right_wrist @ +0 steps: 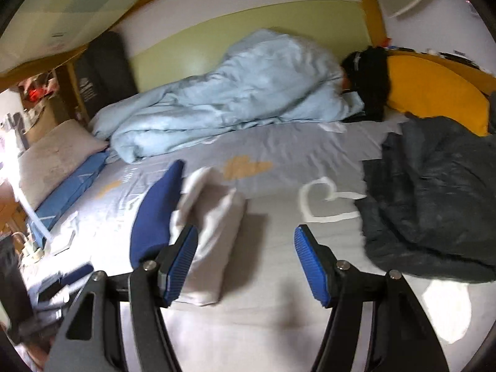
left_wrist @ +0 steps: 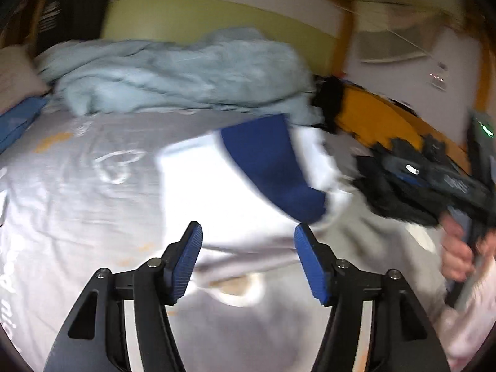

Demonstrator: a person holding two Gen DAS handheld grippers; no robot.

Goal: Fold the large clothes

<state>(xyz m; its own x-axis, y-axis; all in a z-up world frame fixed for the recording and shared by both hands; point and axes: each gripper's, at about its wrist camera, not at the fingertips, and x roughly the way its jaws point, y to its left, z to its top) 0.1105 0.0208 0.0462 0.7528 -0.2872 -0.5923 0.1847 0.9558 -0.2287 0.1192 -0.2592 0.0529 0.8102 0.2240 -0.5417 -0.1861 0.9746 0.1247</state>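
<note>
A white garment with a dark blue sleeve lies folded on the grey bed sheet [left_wrist: 77, 186]. In the left wrist view its white body [left_wrist: 210, 186] is just beyond my fingers and the blue sleeve [left_wrist: 272, 167] lies across it. My left gripper [left_wrist: 248, 235] hangs over its near edge, open, with nothing pinched. My right gripper [left_wrist: 372, 186] shows blurred at the right, held by a hand [left_wrist: 458, 251]. In the right wrist view the folded garment [right_wrist: 217, 217] with its blue part [right_wrist: 155, 210] sits at the left finger. That right gripper [right_wrist: 246, 241] is open and holds nothing.
A crumpled light blue duvet [right_wrist: 232, 93] lies along the far wall. A dark grey blanket [right_wrist: 434, 201] is heaped at the right, with a yellow pillow [right_wrist: 434, 93] and a black item [right_wrist: 369, 80] behind it. A pale pillow [right_wrist: 55, 155] and a blue pad [right_wrist: 71, 186] lie at the left edge.
</note>
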